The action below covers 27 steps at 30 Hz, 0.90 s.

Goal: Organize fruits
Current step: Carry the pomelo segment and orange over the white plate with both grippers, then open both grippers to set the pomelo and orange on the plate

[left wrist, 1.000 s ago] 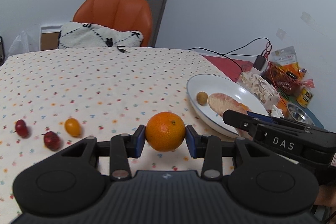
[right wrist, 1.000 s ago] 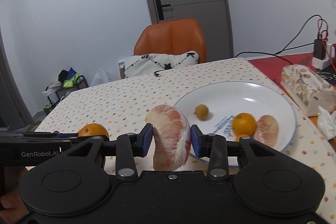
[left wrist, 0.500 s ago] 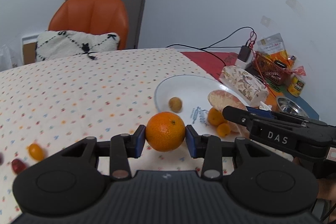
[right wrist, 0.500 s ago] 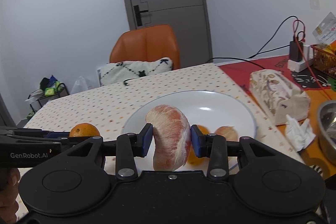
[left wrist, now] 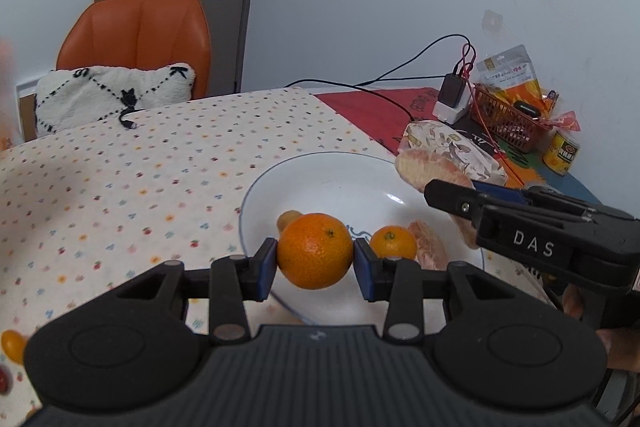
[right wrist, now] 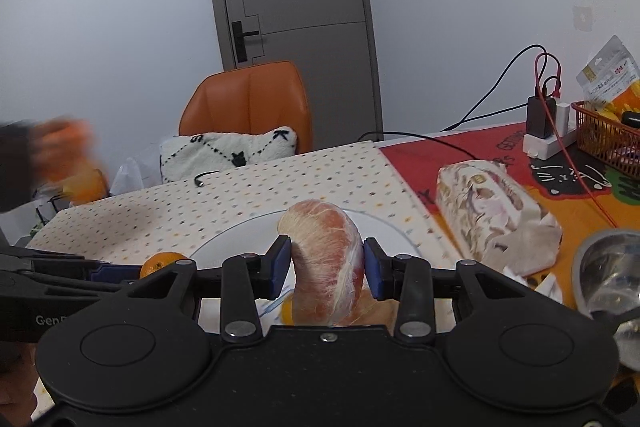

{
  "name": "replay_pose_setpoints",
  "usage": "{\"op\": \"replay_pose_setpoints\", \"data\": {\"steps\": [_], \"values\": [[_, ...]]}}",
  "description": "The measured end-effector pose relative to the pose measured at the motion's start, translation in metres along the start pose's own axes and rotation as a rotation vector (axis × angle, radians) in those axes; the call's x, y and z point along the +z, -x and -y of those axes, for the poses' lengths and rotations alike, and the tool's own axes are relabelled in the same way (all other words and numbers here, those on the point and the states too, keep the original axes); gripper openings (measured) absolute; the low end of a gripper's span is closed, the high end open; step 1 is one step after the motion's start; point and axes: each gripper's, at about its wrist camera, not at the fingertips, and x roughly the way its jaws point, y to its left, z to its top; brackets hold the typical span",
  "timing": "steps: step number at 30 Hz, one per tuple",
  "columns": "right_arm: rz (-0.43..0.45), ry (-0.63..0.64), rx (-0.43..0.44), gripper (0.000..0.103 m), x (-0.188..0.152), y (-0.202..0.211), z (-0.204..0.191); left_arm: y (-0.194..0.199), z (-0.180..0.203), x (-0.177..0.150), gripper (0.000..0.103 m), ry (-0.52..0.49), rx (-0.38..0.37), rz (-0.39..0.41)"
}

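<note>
Now, left gripper [left wrist: 315, 263]: clenched on orange [left wrist: 315, 250], above plate [left wrist: 320, 171].
Right gripper [right wrist: 325, 269]: grasping pomelo wedge [right wrist: 326, 267], over plate.

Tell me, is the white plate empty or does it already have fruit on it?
Not empty. The white plate already holds a small orange, a peeled pomelo segment and a small brownish fruit.

Left gripper [left wrist: 315, 264] clamping an orange [left wrist: 315, 250] above the white plate [left wrist: 320, 187], small tangerine [left wrist: 393, 242] on it
</note>
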Motion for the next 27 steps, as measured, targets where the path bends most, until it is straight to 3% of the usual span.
{"op": "replay_pose_setpoints", "data": {"steps": [14,27], "values": [[-0.038,0.030,-0.023,0.037,0.000,-0.035,0.020,-0.041,0.012,0.008,0.040,-0.022,-0.001,-0.055],[-0.051,0.089,-0.031,0.037,0.009,-0.051,0.013,-0.035,0.004,0.012,0.057,0.005,0.023,-0.047]]}}
